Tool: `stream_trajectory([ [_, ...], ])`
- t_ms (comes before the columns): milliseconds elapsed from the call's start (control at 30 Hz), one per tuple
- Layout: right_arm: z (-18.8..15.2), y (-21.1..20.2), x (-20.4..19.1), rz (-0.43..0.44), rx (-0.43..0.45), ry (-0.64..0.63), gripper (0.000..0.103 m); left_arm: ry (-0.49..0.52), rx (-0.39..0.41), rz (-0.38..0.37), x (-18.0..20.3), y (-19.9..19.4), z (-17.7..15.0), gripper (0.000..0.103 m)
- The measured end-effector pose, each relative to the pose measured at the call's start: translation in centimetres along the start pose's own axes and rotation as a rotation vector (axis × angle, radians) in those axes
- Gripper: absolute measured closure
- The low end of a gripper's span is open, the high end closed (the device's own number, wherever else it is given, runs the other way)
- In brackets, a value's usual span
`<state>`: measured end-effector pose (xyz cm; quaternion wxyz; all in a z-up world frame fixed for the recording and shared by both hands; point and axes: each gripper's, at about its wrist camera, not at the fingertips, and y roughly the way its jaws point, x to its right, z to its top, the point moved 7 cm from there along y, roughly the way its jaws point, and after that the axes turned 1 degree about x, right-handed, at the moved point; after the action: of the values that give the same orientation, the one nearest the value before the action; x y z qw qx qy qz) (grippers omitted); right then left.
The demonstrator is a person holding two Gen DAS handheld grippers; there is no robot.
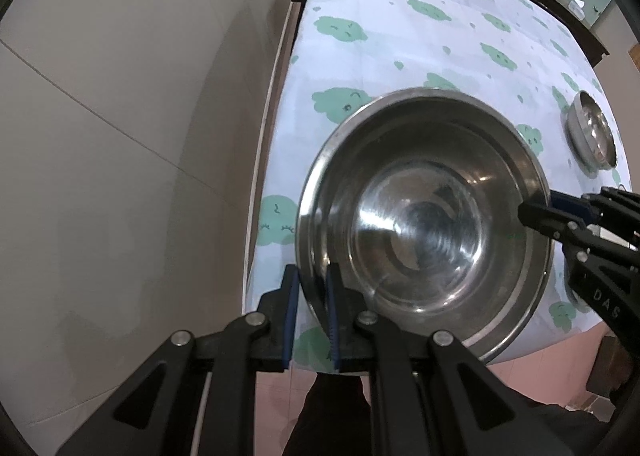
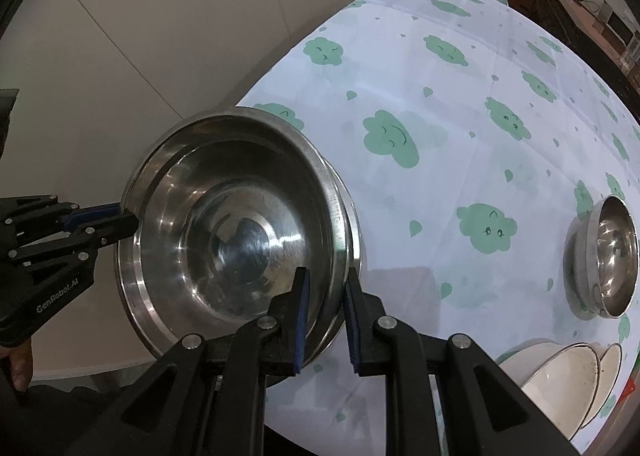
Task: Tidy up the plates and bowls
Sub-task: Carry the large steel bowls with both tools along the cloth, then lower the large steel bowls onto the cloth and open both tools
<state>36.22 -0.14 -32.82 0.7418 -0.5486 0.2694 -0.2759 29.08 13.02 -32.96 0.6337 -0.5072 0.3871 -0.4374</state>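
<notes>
A large steel bowl (image 1: 424,223) with a stepped rim hangs tilted over the near left corner of the table, held from both sides. My left gripper (image 1: 312,276) is shut on its near left rim, one blue pad inside and one outside. In the same view my right gripper (image 1: 528,211) pinches the opposite rim. The right wrist view shows the same bowl (image 2: 240,232), with my right gripper (image 2: 326,276) shut on its rim and the left gripper (image 2: 130,217) clamped on the far side. Whether the bowl touches the cloth is not clear.
The table (image 2: 460,95) wears a white cloth with green clouds. A small steel bowl (image 2: 604,256) stands at the right, also seen as a small bowl (image 1: 592,131). White bowls (image 2: 560,384) lean at the near right edge. A beige wall (image 1: 120,135) runs along the table's left side.
</notes>
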Motion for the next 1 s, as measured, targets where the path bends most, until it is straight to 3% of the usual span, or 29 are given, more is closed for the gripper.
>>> stream_trajectory([
  [500,0.3,0.0,0.4,0.009,0.008,0.012,0.082,-0.003,-0.02,-0.013,0.0,0.7,0.3,0.092],
  [1000,0.0,-0.3,0.0,-0.007,0.012,-0.008,0.078,0.019,0.021,-0.042,0.6,-0.3,0.6,0.092],
])
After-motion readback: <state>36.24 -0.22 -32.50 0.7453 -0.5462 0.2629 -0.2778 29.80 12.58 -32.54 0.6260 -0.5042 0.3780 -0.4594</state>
